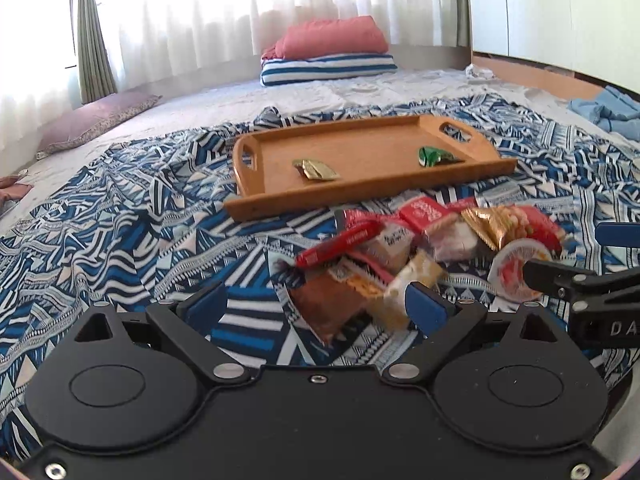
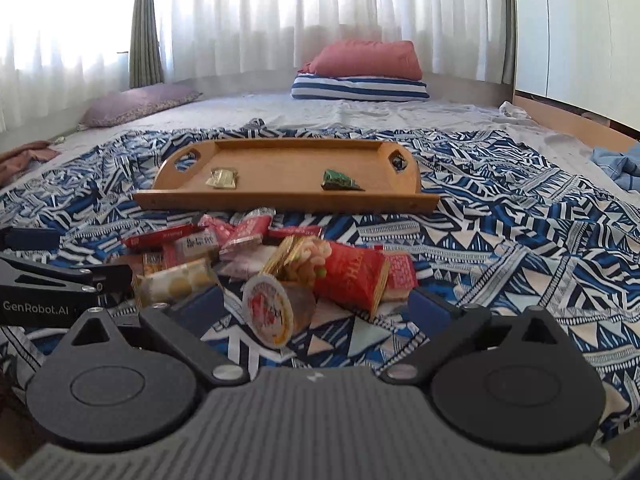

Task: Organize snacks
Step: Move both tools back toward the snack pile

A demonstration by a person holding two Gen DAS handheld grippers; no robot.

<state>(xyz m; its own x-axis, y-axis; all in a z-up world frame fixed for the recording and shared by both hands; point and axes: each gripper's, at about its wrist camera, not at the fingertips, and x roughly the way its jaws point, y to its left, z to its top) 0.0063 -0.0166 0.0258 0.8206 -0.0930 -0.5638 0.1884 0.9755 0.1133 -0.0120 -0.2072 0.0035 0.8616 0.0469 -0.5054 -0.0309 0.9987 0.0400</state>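
Nearest: the left gripper [image 1: 316, 304] is hovering with its jaws spread wide and nothing between the pads, its blue fingertips [image 1: 424, 308] straddling the near edge of the snack pile [image 1: 400, 252]. The right gripper [image 2: 316, 308] is likewise standing released and empty, a jelly cup [image 2: 272, 308] lying on its side just ahead between its fingers.

Next: the pile is lying loose on the patterned blue-and-white cloth [image 2: 500, 248]. It is holding a brown packet [image 1: 328, 308], a red stick pack [image 1: 340, 244], a pale biscuit pack [image 2: 176, 280] and a red-and-gold bag [image 2: 348, 276], overlapping one another.

Beyond: the wooden tray [image 2: 280, 200] is sitting just past the pile, holding only a gold wrapper [image 2: 222, 178] and a green wrapper [image 2: 340, 180], well apart.

Progress, judged: two items are placed; most of the pile is waiting.

Obstacles: the overlapping packets are making a clean single pick harder.

Farthest: a purple cushion [image 2: 136, 104], a striped pillow [image 2: 360, 90] under a red one [image 2: 368, 60], curtains [image 2: 280, 12].
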